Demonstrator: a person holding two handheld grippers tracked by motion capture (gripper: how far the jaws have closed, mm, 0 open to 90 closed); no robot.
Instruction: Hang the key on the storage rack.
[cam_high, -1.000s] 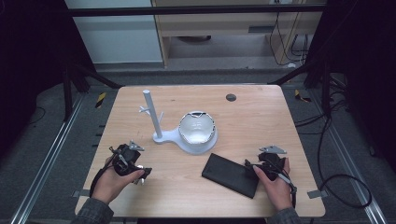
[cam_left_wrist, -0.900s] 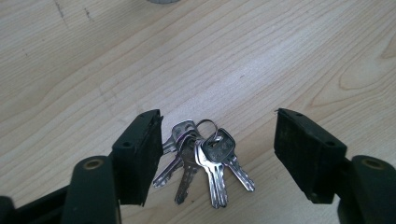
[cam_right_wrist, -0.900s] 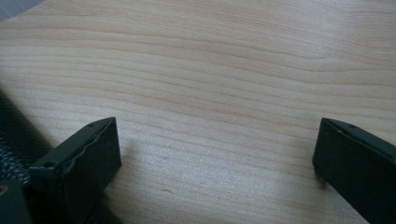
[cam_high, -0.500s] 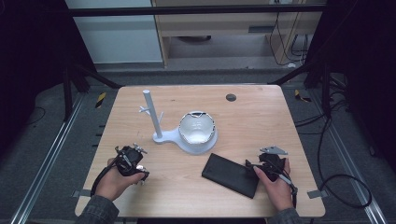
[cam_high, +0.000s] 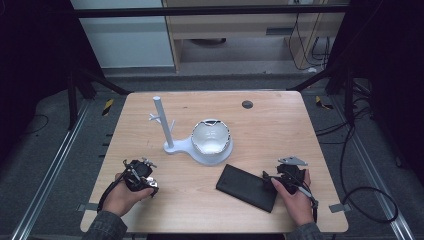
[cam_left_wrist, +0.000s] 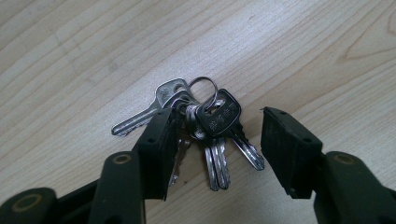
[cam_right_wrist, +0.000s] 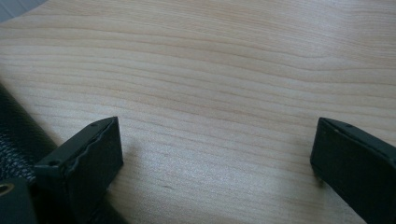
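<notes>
While the left gripper (cam_left_wrist: 212, 144) hangs low over the table (cam_high: 280, 125) near its left front edge, its jaws stand apart around a bunch of keys (cam_left_wrist: 196, 126) lying flat on the wood, gripping nothing. One dark key head (cam_left_wrist: 219, 114) carries stamped characters too small to read. Over at the right, the right gripper (cam_right_wrist: 215, 154) gapes wide and empty beside a black pouch (cam_high: 247, 187), and the white bowl (cam_high: 211, 137) on its stand (cam_high: 167, 135) looks empty.
</notes>
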